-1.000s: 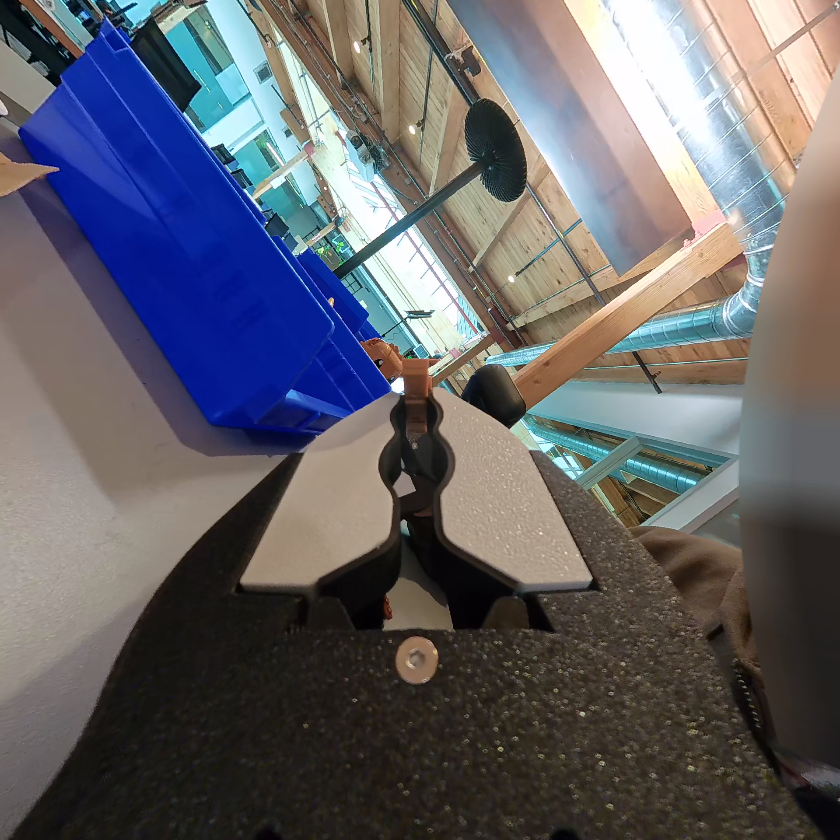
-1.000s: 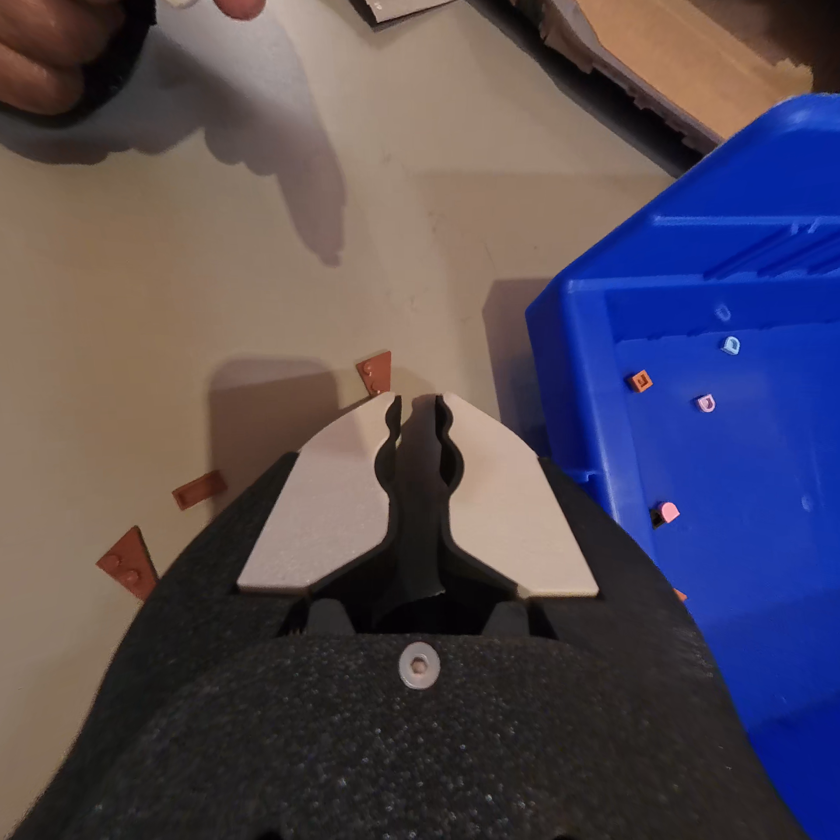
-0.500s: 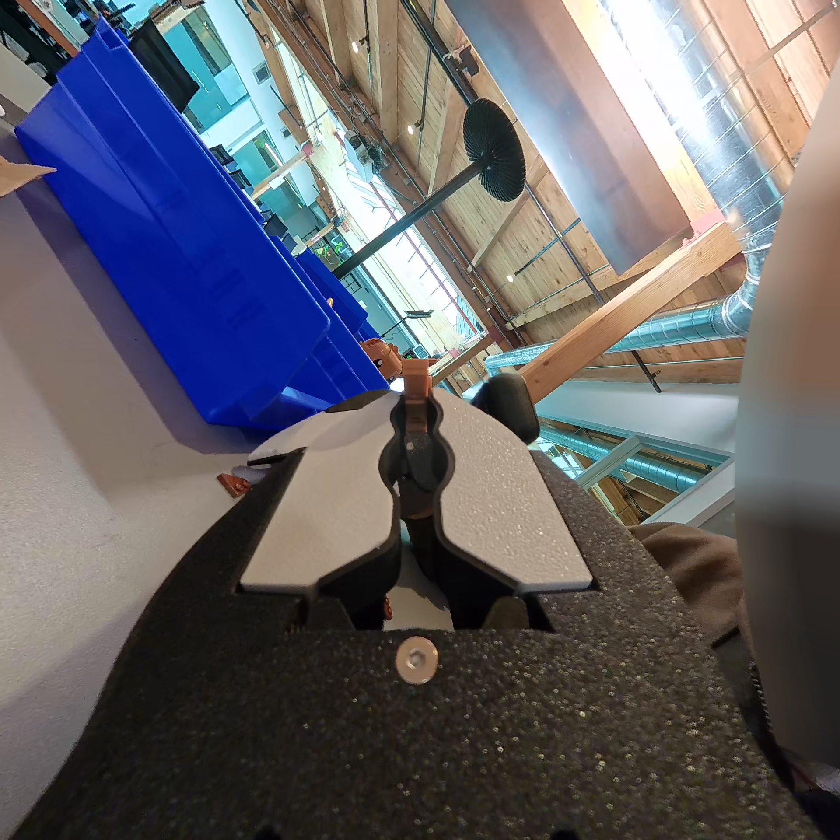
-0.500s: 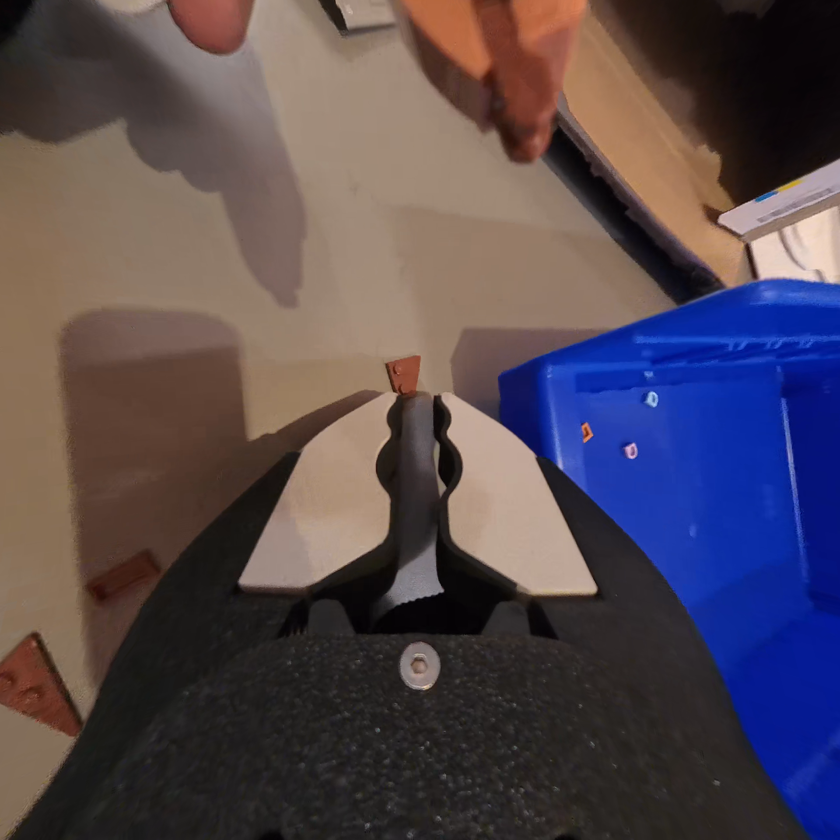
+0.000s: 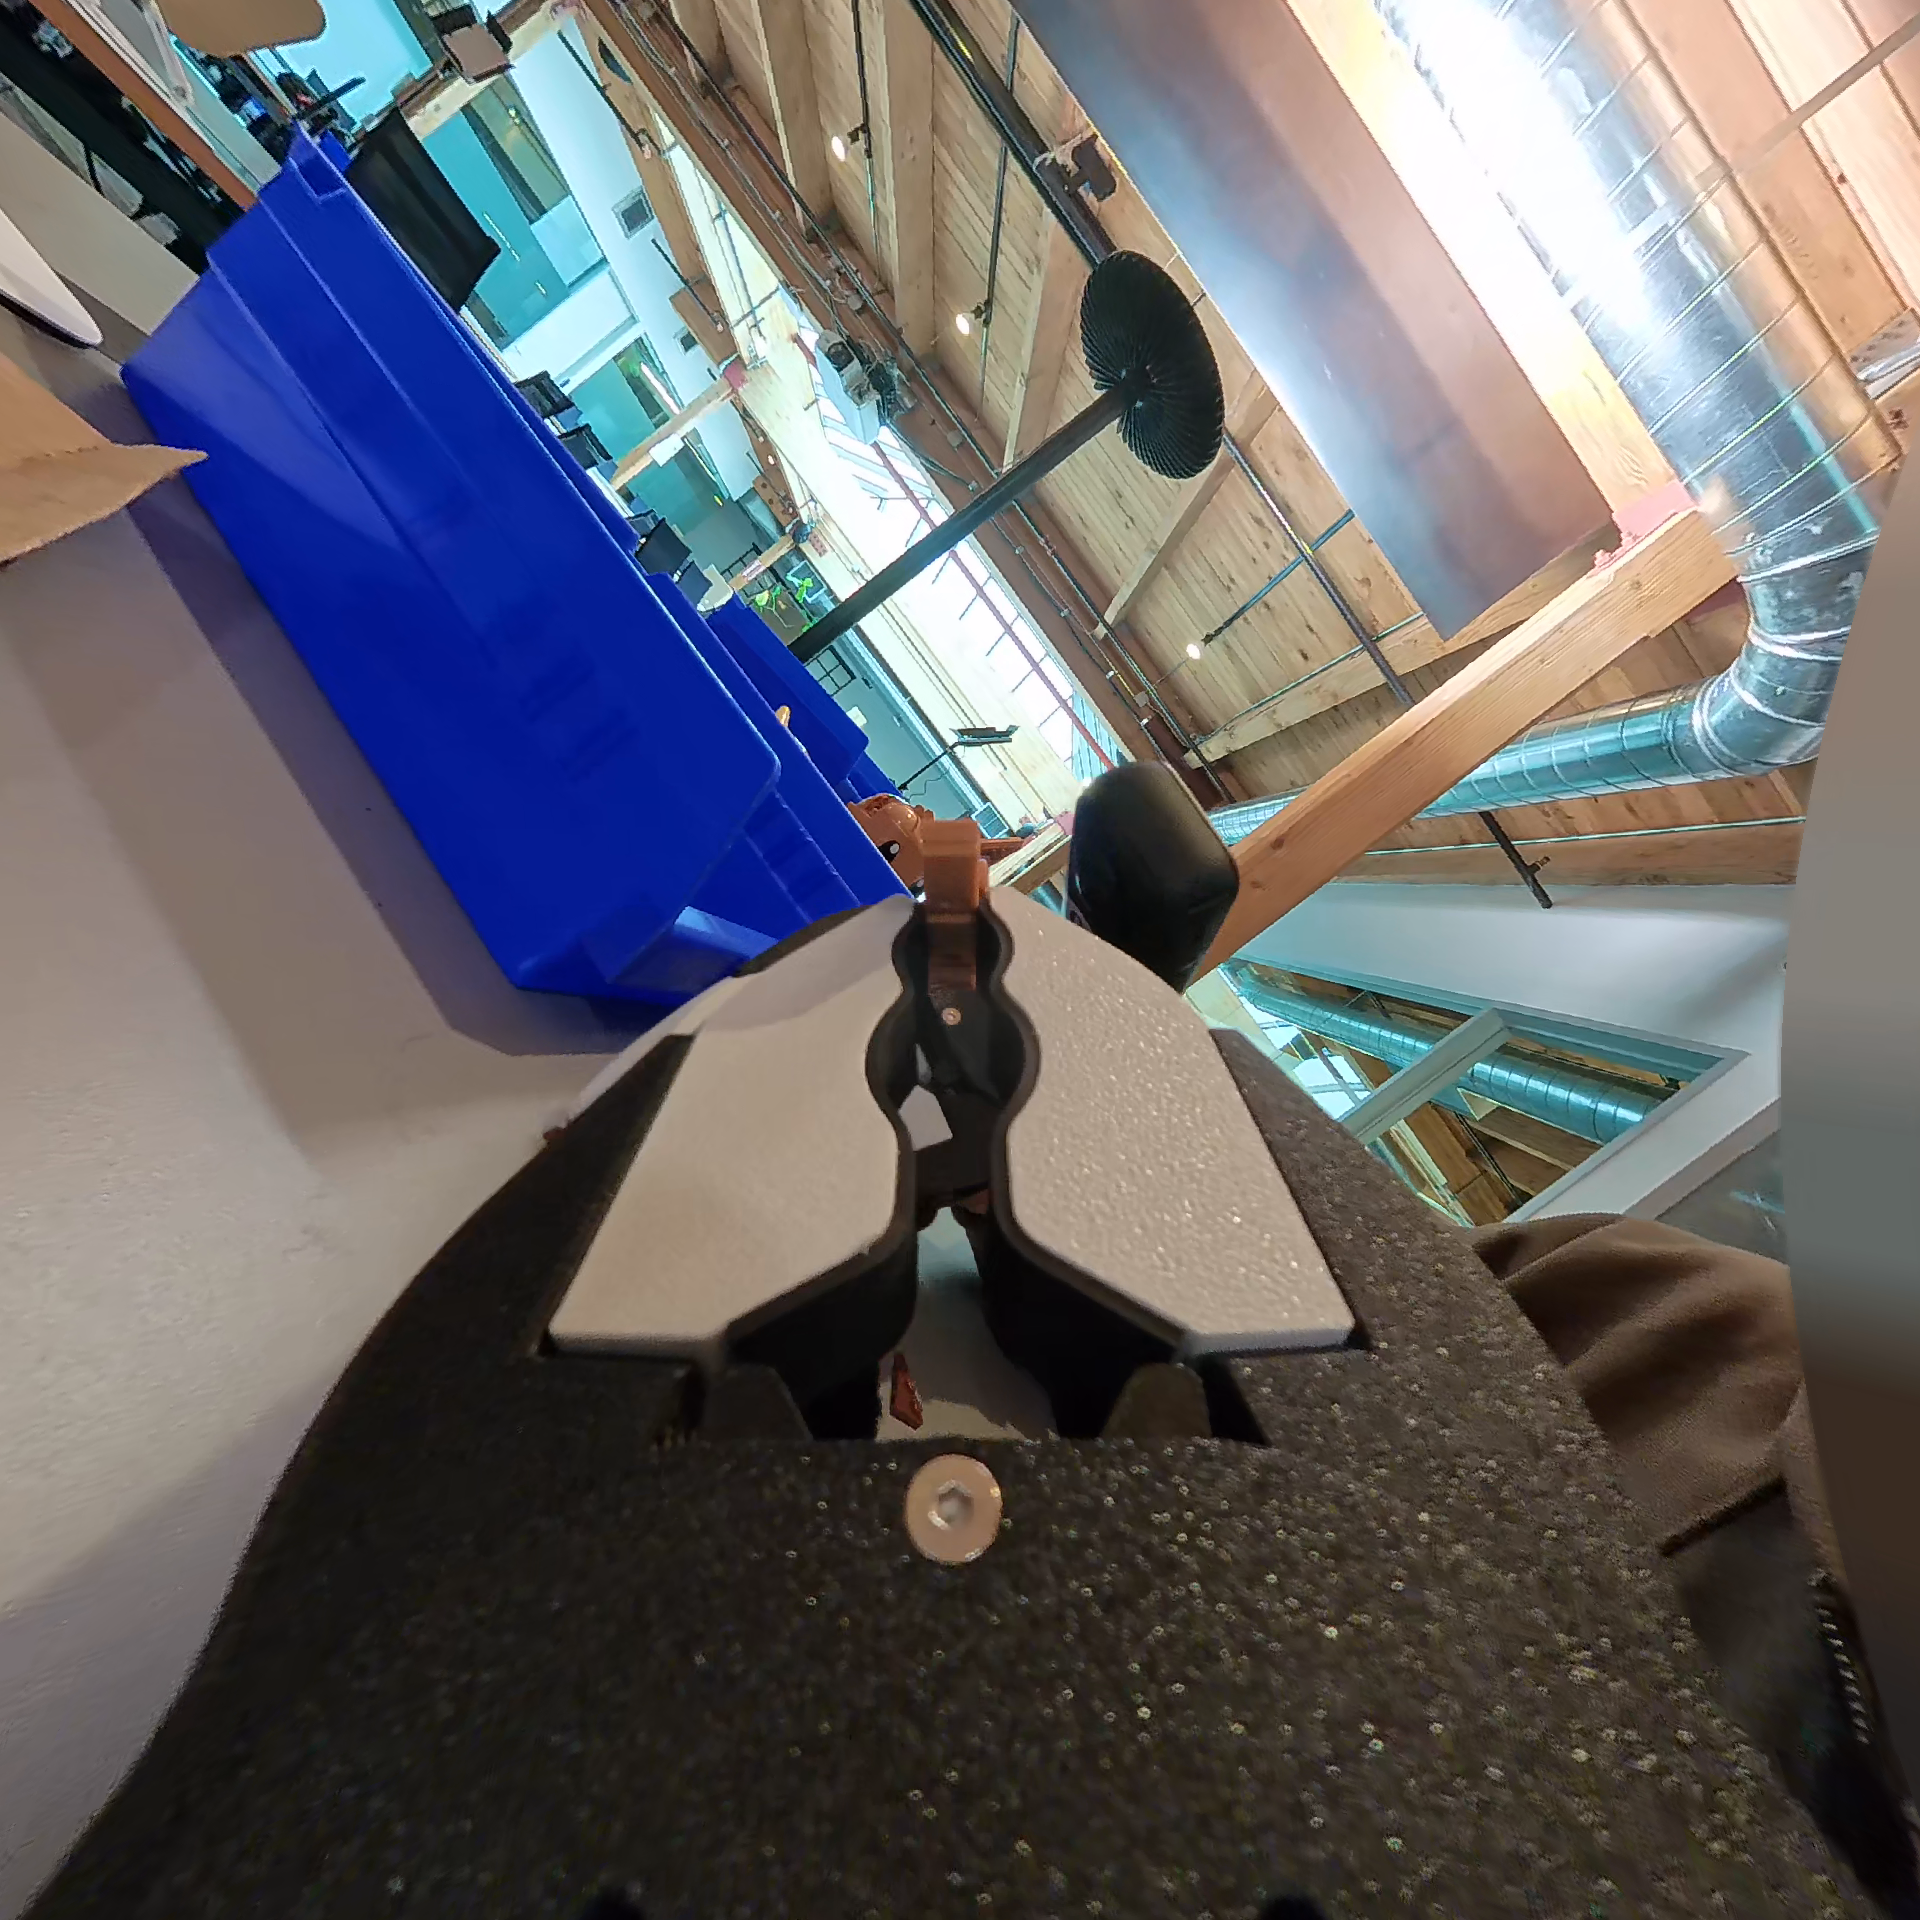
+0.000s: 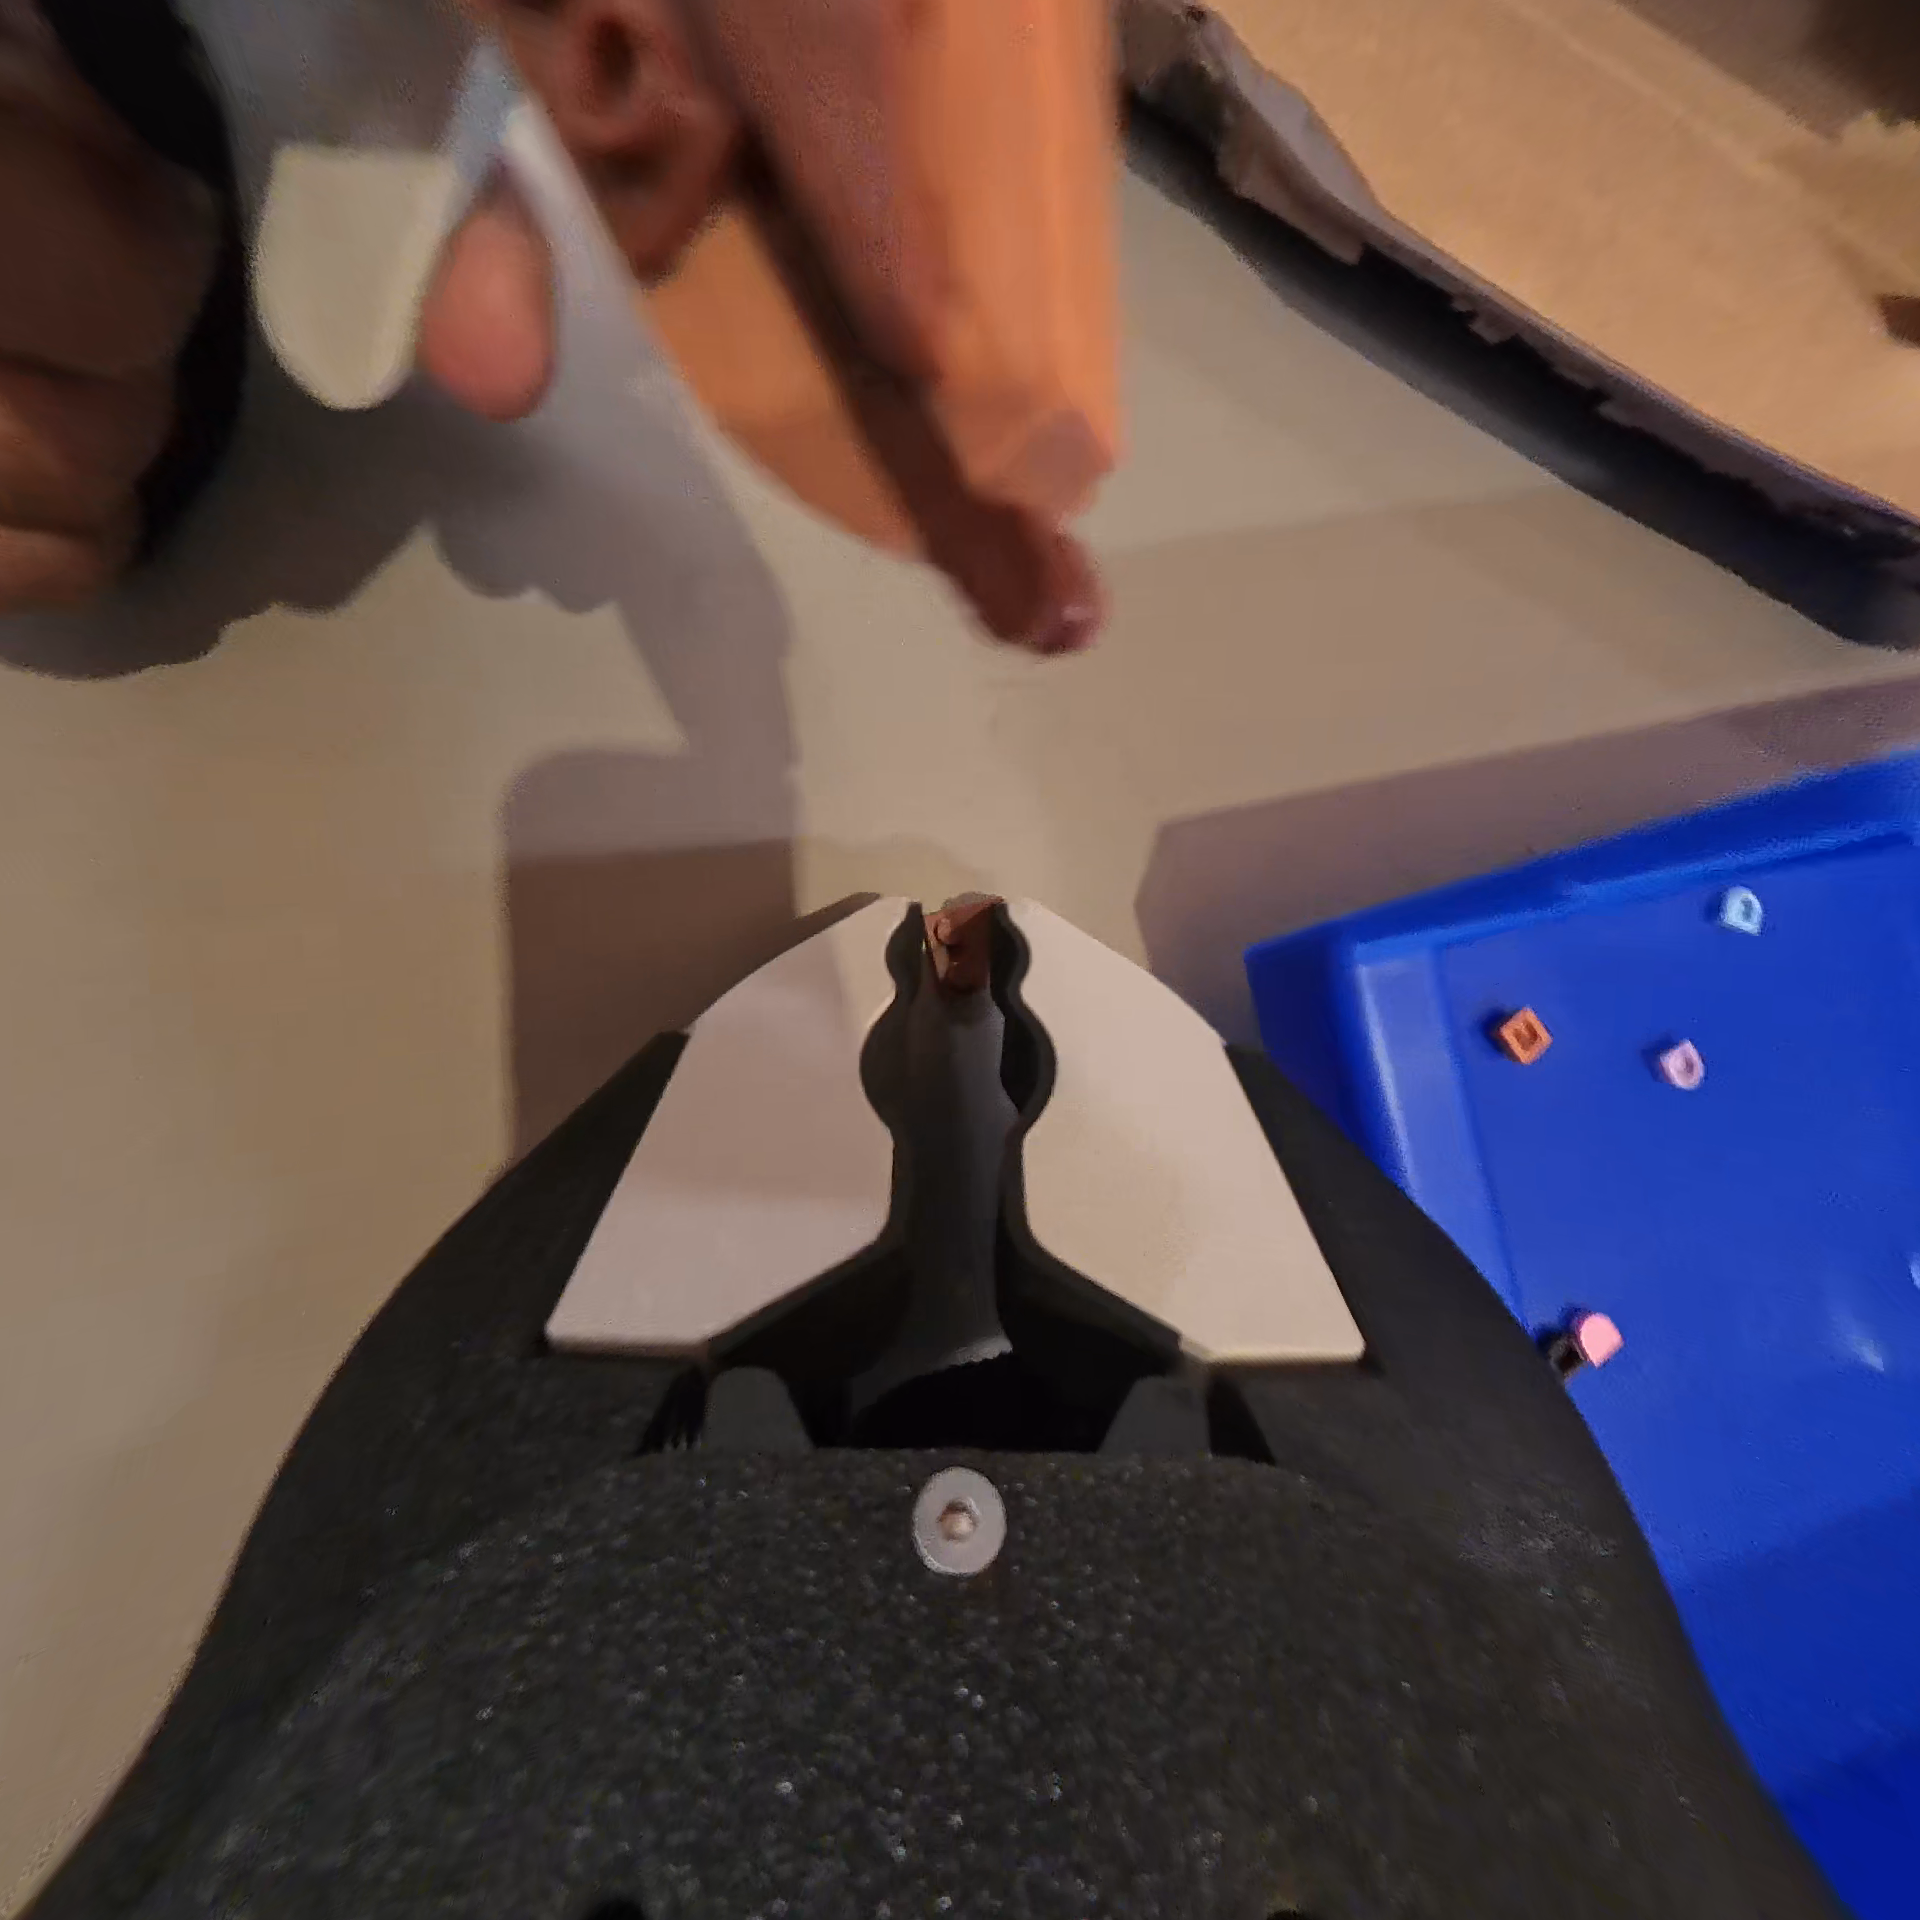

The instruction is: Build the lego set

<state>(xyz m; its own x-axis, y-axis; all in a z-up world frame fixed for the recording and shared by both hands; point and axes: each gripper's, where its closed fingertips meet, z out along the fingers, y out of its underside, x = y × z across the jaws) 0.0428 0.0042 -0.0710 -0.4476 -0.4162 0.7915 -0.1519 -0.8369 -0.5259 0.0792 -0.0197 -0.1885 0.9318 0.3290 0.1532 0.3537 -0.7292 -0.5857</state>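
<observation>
Brown toy brick piece [image 6: 961, 940], a small wedge-shaped plate, sits at the centre of the right wrist view, pinched at the very tips of the right gripper [image 6: 958, 920], whose jaws stand narrow and closed on it. Only an edge of the piece seems to be caught, so it could twist or drop out, likely onto the beige surface [image 6: 312, 935] below.

In the left wrist view the left gripper [image 5: 954, 904] is also narrow and clamped on a tan-brown brick assembly [image 5: 956, 857] that sticks out past its fingertips at the frame's centre. The same assembly looms blurred at the top centre of the right wrist view [image 6: 935, 312], close above the small piece, beside the person's hand [image 6: 94, 312] at upper left. A misjudged approach could knock the two together and lever either one out of its grip. The blur makes the exact gap between them hard to read.

At the right edge of the right wrist view stands a blue bin [image 6: 1351, 997], just beside the right gripper. On its floor lie a small orange square brick [image 6: 1523, 1036], a lilac rounded piece [image 6: 1679, 1063], a pale blue one [image 6: 1740, 909] and a pink one [image 6: 1595, 1333], all well apart. A dropped plate could bounce into it and get mixed up. In the left wrist view a row of blue bins [image 5: 468, 623] runs from upper left to centre; their contents are hidden, apart from a brown toy figure head [image 5: 888, 826] just past the nearest one.

Torn cardboard [image 6: 1558, 208] lies at upper right.
</observation>
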